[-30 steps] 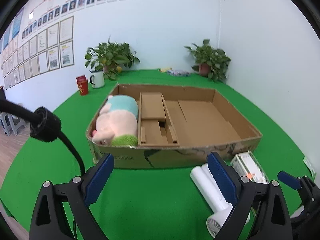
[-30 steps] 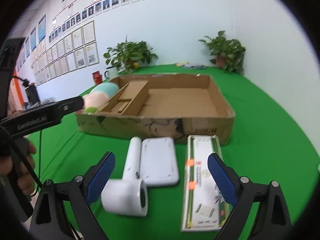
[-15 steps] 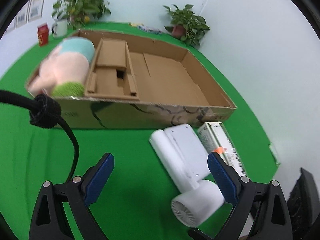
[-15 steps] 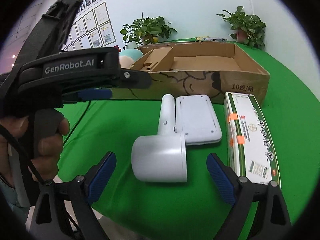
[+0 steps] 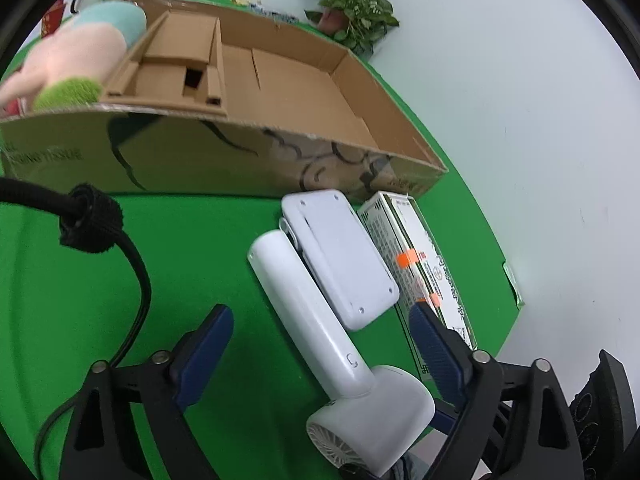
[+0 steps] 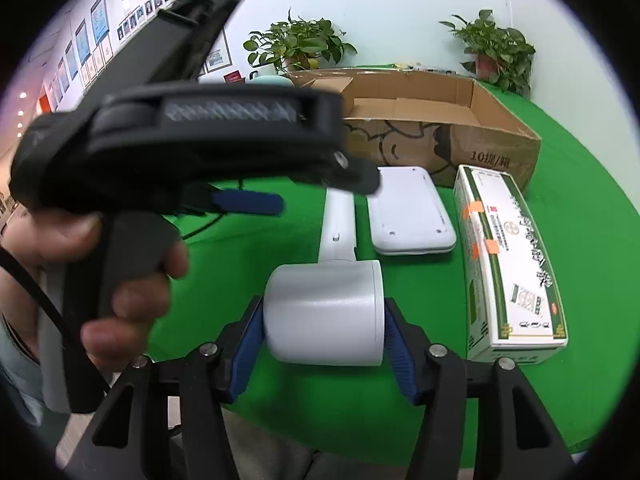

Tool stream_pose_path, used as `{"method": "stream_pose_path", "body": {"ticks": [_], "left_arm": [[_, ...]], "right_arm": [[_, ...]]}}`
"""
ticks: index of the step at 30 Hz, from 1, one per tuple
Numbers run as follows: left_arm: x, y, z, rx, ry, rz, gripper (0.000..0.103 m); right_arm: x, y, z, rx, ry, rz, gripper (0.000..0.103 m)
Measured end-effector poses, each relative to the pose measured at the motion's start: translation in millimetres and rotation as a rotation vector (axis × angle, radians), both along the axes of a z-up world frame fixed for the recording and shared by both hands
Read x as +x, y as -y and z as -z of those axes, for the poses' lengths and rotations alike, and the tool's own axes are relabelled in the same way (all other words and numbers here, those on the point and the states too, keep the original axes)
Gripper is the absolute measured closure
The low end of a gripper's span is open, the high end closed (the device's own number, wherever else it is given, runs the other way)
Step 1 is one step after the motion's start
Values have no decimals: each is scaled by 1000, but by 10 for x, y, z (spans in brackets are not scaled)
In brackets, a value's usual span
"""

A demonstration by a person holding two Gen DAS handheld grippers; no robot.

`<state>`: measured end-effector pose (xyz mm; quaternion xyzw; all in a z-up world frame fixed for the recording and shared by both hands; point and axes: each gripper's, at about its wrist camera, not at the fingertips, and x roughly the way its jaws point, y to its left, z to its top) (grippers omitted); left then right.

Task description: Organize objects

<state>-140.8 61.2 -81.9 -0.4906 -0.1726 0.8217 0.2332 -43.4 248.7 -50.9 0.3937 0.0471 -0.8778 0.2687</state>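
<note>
Pickup of the white hair dryer is the step you are working on: your right hand-held gripper is closing around its barrel, pads at both sides. Your left hand-held gripper is narrowing too, straddling the handle without touching. The dryer is lying on the green bench just before the cardboard box. Next, you are needing a firm squeeze before lifting.
</note>
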Motion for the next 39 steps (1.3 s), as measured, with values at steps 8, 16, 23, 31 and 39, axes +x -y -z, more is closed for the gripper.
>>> {"method": "stream_pose_path", "body": {"ticks": [8,16,23,31,39], "left_arm": [[-164,-43,113,66,70,13,26],[-276,-76,188,48,121,8,43],[-316,-47,182,-17,124,-20,65],[-279,50,85,47,103,-51,71],[-195,67,-165,39,50,-67,74]], "right_arm": [[-88,-50,23,-9,51,2,44],[-70,-64,-5,-4,14,-17,47],[-75,-34,1,18,-4,-20,47],[-49,-15,14,42,-27,-28,47],[17,18,22,57,-45,-40,47]]}}
